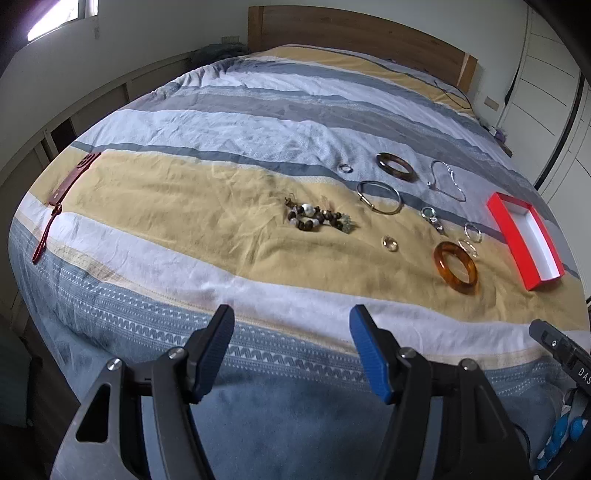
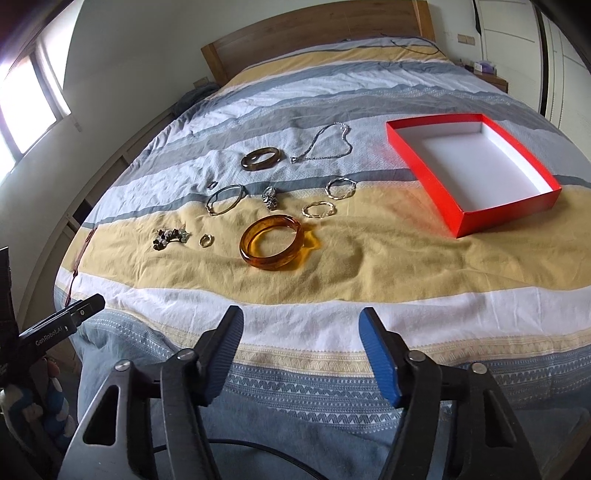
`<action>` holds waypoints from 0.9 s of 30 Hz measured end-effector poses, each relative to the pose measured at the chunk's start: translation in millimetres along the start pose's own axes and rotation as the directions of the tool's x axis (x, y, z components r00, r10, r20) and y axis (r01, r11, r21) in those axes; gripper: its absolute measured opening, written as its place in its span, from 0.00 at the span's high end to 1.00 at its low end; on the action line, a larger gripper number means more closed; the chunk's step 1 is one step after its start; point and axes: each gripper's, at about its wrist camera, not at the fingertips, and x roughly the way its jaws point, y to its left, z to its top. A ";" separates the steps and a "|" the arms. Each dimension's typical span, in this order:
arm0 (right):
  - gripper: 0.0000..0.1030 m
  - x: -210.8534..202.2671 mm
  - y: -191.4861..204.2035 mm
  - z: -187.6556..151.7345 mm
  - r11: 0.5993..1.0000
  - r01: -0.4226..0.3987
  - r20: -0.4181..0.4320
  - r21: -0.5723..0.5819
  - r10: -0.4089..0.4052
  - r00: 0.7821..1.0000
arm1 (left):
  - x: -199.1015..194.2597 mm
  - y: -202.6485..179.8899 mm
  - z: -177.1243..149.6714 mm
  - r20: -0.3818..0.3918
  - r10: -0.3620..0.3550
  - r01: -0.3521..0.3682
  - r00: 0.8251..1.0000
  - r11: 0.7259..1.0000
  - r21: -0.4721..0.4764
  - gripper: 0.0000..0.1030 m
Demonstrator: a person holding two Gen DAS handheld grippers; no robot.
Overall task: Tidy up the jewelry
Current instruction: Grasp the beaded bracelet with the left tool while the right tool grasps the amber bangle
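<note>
Jewelry lies spread on a striped bedspread. An amber bangle (image 2: 271,243) (image 1: 456,266) sits nearest, left of an empty red box (image 2: 472,166) (image 1: 524,240) with a white inside. Behind it lie two thin twisted hoops (image 2: 319,209), a dark brown bangle (image 2: 263,158) (image 1: 397,167), a thin metal bangle (image 2: 226,198) (image 1: 379,196), a silver chain (image 2: 325,146) (image 1: 447,181), a beaded bracelet (image 1: 317,218) (image 2: 170,236) and small rings (image 2: 206,240). My left gripper (image 1: 291,332) and right gripper (image 2: 301,332) are both open and empty, over the bed's near edge, well short of the jewelry.
A dark red strap (image 1: 68,184) lies at the bed's far left edge. A wooden headboard (image 2: 314,33) stands at the back, white wardrobe doors (image 2: 517,37) on the right, a window (image 2: 26,99) on the left. The other gripper's body shows at each view's edge (image 2: 55,325).
</note>
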 end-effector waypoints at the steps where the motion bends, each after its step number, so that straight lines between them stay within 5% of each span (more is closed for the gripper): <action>1: 0.43 2.5 0.1 2.2 1.000 -0.004 -0.005 0.002 0.004 1.000 | 3.2 1.7 4.1 0.000 0.003 -0.003 1.000 1.000 -0.003 0.39; 16: 0.50 91.7 2.6 61.8 0.998 -0.033 -0.104 0.052 0.039 0.994 | 93.2 4.8 64.2 -0.061 -0.010 0.009 0.998 1.000 -0.020 0.39; 27: 0.58 142.5 -4.0 69.6 0.997 -0.023 -0.178 0.071 0.036 0.983 | 135.0 2.9 76.8 -0.107 -0.071 0.065 0.992 0.996 -0.067 0.40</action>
